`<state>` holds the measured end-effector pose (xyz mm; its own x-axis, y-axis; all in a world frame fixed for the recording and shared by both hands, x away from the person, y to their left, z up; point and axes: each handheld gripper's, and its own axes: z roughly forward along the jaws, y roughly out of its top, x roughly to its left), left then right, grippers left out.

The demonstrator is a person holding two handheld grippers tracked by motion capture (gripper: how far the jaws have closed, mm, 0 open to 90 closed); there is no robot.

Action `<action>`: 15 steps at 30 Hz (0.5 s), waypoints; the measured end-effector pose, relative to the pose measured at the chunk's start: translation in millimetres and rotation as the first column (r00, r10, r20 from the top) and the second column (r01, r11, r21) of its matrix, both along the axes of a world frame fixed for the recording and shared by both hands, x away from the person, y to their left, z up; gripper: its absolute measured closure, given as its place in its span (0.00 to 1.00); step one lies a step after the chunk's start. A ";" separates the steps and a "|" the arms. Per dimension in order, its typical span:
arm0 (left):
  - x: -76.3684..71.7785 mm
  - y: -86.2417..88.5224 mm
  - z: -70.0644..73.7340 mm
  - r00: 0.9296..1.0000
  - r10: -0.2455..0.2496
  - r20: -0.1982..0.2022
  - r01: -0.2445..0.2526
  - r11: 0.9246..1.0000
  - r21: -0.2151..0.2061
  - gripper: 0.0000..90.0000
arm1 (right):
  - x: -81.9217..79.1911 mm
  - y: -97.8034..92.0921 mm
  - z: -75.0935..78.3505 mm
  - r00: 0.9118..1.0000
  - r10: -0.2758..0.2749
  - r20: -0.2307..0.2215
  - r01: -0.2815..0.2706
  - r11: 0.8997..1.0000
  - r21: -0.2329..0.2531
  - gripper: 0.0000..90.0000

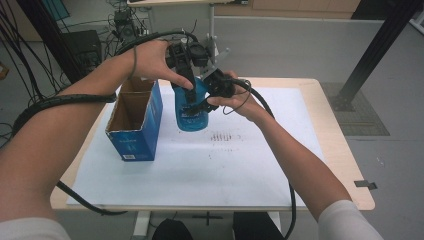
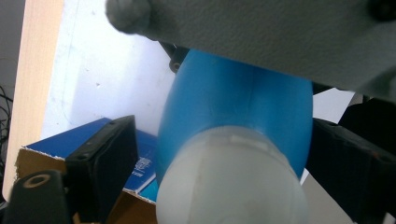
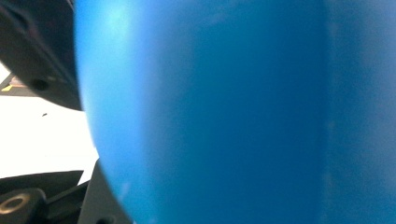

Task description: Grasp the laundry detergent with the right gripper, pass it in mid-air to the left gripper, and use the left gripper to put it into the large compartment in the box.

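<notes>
Nearest to me in the high view, both forearms come up from the lower corners of the frame and meet above the middle of the surface [image 1: 320, 125], which carries a white sheet [image 1: 200, 170].

In the left gripper view the blue bottle [image 2: 233, 107] fills the centre, its white cap [image 2: 229, 182] at the bottom of the frame closest to the lens. The two black jaws stand either side of the cap and neck: the one at lower left of the frame has a gap to the bottle, the one at lower right sits close against it. I cannot tell whether the left gripper [image 1: 189, 75] is clamped.

In the right gripper view the blue bottle [image 3: 224, 112] wall is pressed so near that it takes most of the frame, blurred; a black jaw shows at upper left and gripper parts at lower left. I cannot tell the right gripper [image 1: 210, 97] state either.

High view, centre: the bottle [image 1: 191, 112] is upright, between the two grippers, its base on or just above the sheet; contact not resolvable. The left gripper comes at it from above, the right gripper from its right side.

Just left of the bottle stands an open blue cardboard box [image 1: 135, 120], top flaps up. Beyond the surface, upper frame: floor with cables [image 1: 120, 25].
</notes>
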<state>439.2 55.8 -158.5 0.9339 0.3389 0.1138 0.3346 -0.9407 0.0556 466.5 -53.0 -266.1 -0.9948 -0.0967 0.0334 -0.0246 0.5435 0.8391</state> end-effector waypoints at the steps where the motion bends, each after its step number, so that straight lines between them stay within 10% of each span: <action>1: -1.1 -0.8 -1.6 1.000 0.012 0.006 -0.012 1.000 -0.013 0.18 | 0.0 -0.2 0.1 1.000 0.000 0.000 0.000 1.000 0.000 0.48; 15: 0.4 -3.3 1.2 0.999 -0.033 -0.004 0.033 0.999 0.010 0.35 | -1.2 -3.0 1.4 1.000 -0.003 0.001 0.003 1.000 -0.005 0.48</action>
